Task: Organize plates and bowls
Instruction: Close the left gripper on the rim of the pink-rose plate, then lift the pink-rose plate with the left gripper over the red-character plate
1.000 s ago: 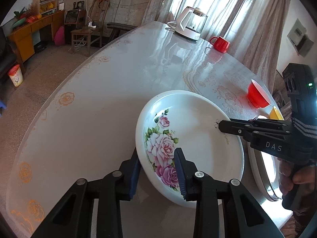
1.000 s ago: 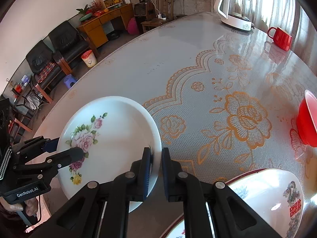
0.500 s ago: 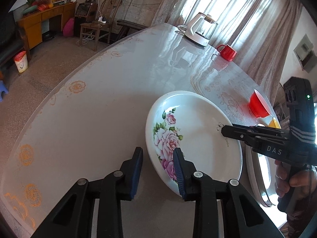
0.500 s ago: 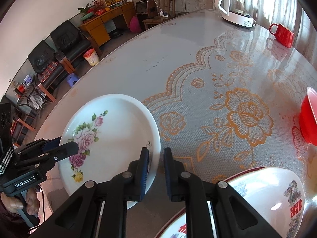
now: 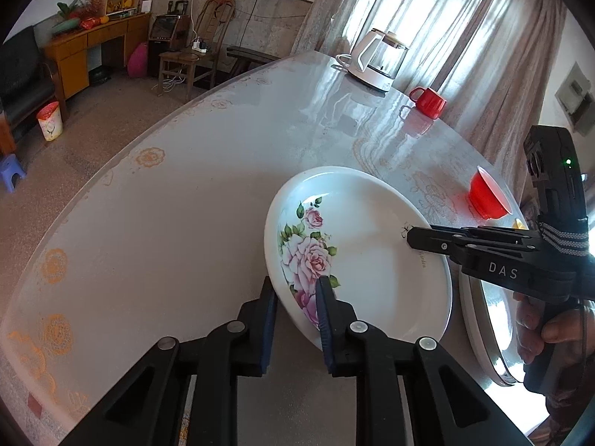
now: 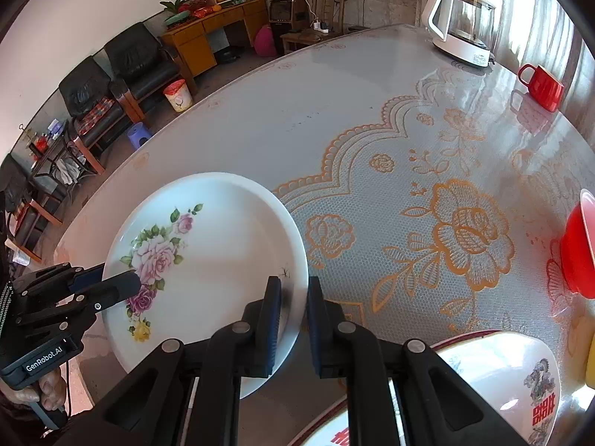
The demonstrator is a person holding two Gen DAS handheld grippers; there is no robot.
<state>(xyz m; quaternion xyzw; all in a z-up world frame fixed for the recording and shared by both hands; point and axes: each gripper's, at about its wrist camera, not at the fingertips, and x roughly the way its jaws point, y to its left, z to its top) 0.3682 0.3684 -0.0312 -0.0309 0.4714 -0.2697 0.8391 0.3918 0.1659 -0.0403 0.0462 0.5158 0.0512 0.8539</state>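
Note:
A white plate with pink roses (image 5: 368, 256) (image 6: 223, 245) is held tilted above the table by both grippers. My left gripper (image 5: 295, 286) is shut on its near rim by the roses; it shows at the left in the right wrist view (image 6: 119, 282). My right gripper (image 6: 293, 286) is shut on the opposite rim; it shows at the right in the left wrist view (image 5: 412, 238). A stack of plates with red markings (image 6: 494, 383) (image 5: 479, 334) lies just to the right. A red bowl (image 5: 487, 197) (image 6: 576, 249) sits beyond it.
A white electric kettle (image 5: 375, 63) (image 6: 461, 26) and a red mug (image 5: 429, 100) (image 6: 543, 85) stand at the far end of the oval table (image 5: 186, 204). A yellow item (image 6: 589, 356) lies at the right edge. Chairs and a cabinet stand beyond the table.
The plate has been lifted and carried slightly to the right, toward the stack, with both grippers still shut on its rim.

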